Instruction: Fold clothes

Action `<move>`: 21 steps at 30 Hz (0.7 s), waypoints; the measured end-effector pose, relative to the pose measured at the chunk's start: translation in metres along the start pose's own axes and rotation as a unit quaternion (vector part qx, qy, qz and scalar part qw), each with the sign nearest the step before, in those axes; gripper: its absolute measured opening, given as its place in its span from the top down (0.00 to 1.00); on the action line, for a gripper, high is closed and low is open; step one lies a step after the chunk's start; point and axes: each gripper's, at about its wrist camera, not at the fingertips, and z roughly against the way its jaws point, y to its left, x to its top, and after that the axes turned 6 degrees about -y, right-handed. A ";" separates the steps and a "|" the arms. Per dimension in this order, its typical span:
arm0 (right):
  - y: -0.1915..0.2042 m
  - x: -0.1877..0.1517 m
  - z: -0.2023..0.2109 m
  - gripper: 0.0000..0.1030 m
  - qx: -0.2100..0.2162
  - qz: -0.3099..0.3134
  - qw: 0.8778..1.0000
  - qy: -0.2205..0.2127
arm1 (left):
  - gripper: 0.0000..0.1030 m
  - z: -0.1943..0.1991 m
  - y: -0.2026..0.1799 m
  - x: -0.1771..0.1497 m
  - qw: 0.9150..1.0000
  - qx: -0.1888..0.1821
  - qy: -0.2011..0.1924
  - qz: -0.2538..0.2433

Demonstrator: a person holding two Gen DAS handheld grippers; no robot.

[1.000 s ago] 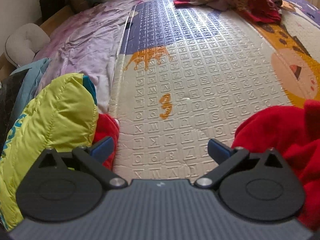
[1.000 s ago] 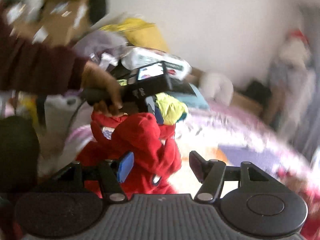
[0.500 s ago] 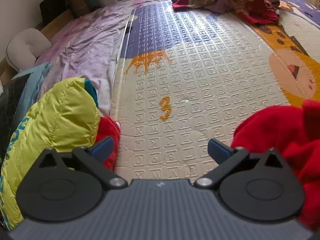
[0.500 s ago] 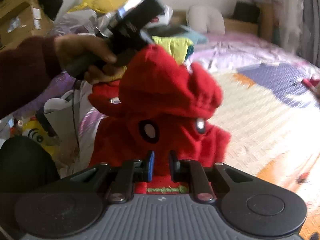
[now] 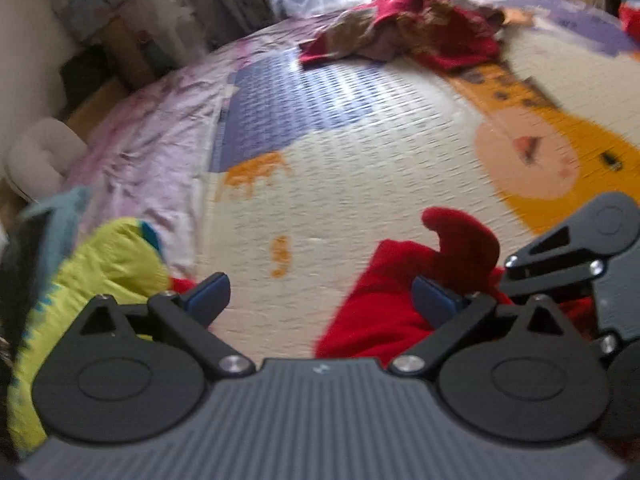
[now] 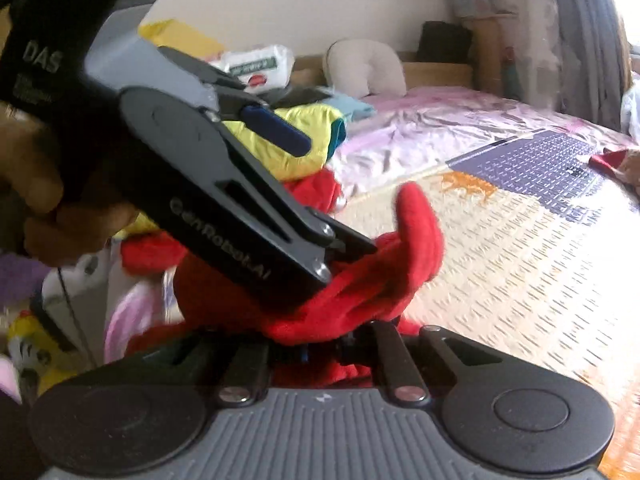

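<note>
So the red fleece garment [image 6: 360, 292] is bunched up at the near edge of the play mat [image 6: 500, 248], right in front of both grippers. In the right wrist view, a fold of it runs straight into our right gripper [image 6: 324, 346], whose jaws are closing, nearly together, with the red fabric pinched between them. One rounded flap of the fleece sticks up above the rest, curling over the mat.

Our left gripper [image 5: 320, 292] has its jaws wide apart with nothing gripped. In the left wrist view, its blue pad [image 5: 434, 300] on the right-hand side sits against the red fleece, while the other one is over bare mat. From the right wrist view that same gripper crosses the frame on a slant, tip resting on top of the red bundle, with a hand [image 6: 36, 184] wrapped around its handle at the left edge.

Beside the red piece there's a yellow-green puffy jacket [image 5: 92, 276] with a teal lining, lying half on the pinkish-purple bedsheet [image 5: 148, 160]. The mat itself is cream with embossed squares, a blue-purple patch and an orange cartoon figure. Way over at the far end sits another heap of red and brown clothes [image 5: 404, 28], well apart from ours. There's a white curved pillow [image 6: 366, 66] against the wall too. The left wrist view is pretty blurry.
</note>
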 end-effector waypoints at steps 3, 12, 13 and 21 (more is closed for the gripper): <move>-0.002 -0.009 0.023 0.78 0.002 0.014 1.000 0.017 | 0.03 0.006 -0.007 -0.006 0.999 -0.041 -0.003 0.029; -0.049 0.002 0.103 0.68 -0.071 0.007 0.997 -0.020 | 0.00 0.006 -0.041 -0.031 0.997 -0.069 0.015 0.021; -0.053 0.011 0.101 0.68 -0.061 -0.009 0.998 -0.028 | 0.00 0.006 -0.042 -0.033 0.997 -0.067 0.014 0.027; -0.023 0.065 0.006 0.81 0.095 0.008 0.995 0.031 | 0.00 0.027 -0.052 -0.039 0.998 -0.053 -0.004 0.020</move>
